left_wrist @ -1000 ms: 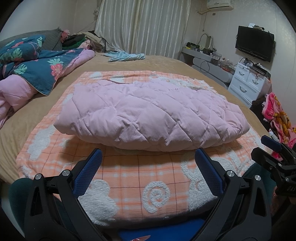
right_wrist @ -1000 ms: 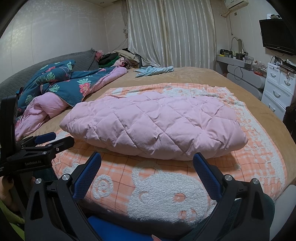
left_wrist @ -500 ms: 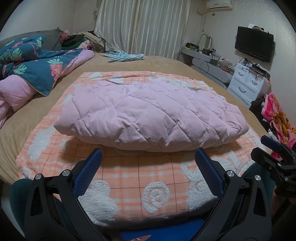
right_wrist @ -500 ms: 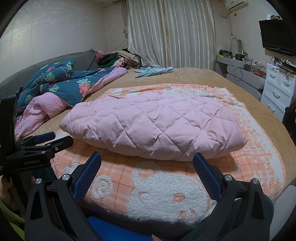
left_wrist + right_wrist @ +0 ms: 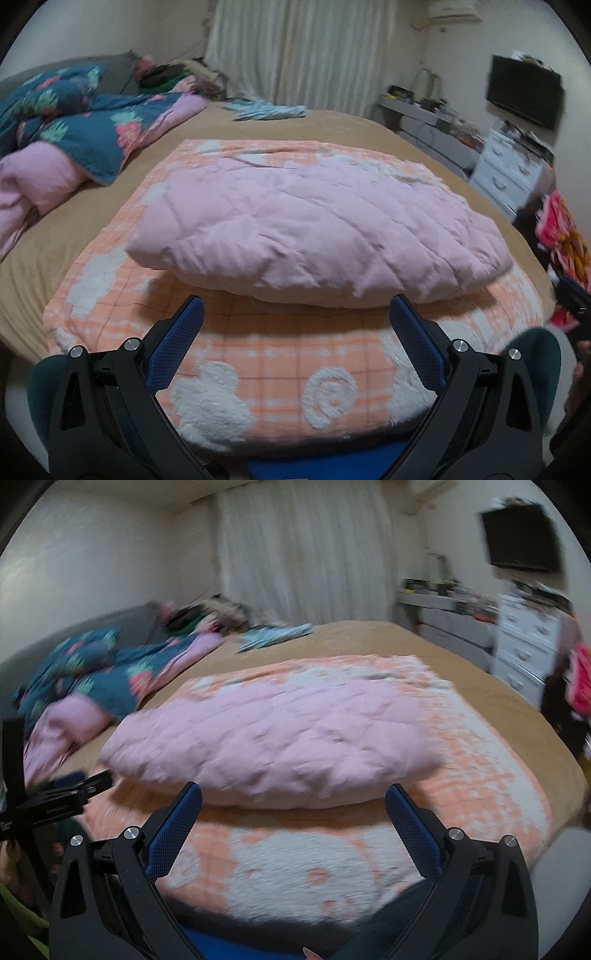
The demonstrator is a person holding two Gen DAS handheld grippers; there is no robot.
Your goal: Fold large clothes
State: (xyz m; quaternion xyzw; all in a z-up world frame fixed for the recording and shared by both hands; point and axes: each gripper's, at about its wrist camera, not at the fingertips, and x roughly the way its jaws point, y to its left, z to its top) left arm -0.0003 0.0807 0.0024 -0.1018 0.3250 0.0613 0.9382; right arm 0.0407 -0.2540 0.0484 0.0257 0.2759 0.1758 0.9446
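Note:
A pink quilted jacket (image 5: 314, 229) lies folded into a puffy bundle on an orange checked blanket (image 5: 280, 369) spread over the bed. My left gripper (image 5: 295, 314) is open, its blue pads wide apart just short of the bundle's near edge, holding nothing. In the right wrist view the same pink jacket (image 5: 273, 738) lies on the orange blanket (image 5: 295, 853), and my right gripper (image 5: 293, 797) hangs open and empty before its near edge. The other gripper (image 5: 62, 797) shows at the left edge of that view. Both views are blurred by motion.
A blue floral duvet (image 5: 92, 129) and pink bedding (image 5: 33, 184) are heaped at the left of the tan bed (image 5: 332, 125). A light blue garment (image 5: 266, 110) lies at the far side. White drawers (image 5: 509, 173), a wall television (image 5: 524, 96) and bright clothes (image 5: 561, 229) stand at right.
Both cameras have shifted and the views are now blurred; the right wrist view has swung leftward and back from the bundle. The jacket lies unmoved. Both grippers stay open.

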